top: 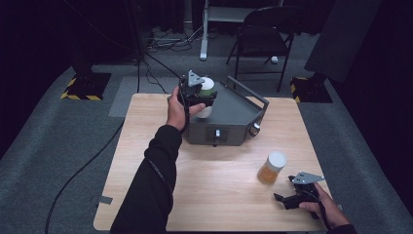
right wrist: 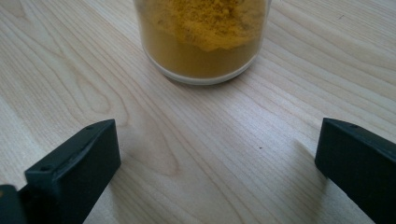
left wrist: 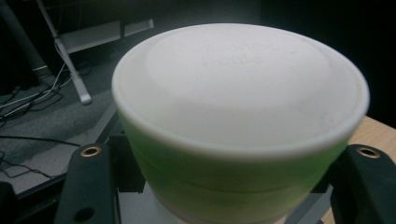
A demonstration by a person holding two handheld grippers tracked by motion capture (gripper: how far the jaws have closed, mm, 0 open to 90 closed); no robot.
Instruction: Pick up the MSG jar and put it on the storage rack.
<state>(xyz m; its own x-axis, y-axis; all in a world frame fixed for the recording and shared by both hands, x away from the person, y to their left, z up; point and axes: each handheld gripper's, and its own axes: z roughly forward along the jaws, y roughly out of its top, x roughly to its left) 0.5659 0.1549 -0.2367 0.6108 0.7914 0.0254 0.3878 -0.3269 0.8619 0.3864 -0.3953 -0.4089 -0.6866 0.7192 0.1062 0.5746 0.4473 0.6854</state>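
While the left gripper (top: 203, 93) sits just above the centre of the high view, its two black jaws pinch a green jar with a white lid (top: 208, 87) from either side. In the left gripper view the green jar with a white lid (left wrist: 238, 116) takes up most of the frame, its lid facing the camera, with a jaw pressed against each flank at the lower corners. The jar is held over the left end of a dark grey box (top: 234, 114) that stands at the upper middle of the wooden table (top: 214, 190).

At the lower right of the high view the right gripper (top: 285, 196) lies low on the table, its jaws spread wide with nothing between them. A jar of yellow powder (top: 272, 167) stands upright on the wood just up and left of it. In the right gripper view this jar of yellow powder (right wrist: 203, 37) stands at the top centre, apart from both jaws.
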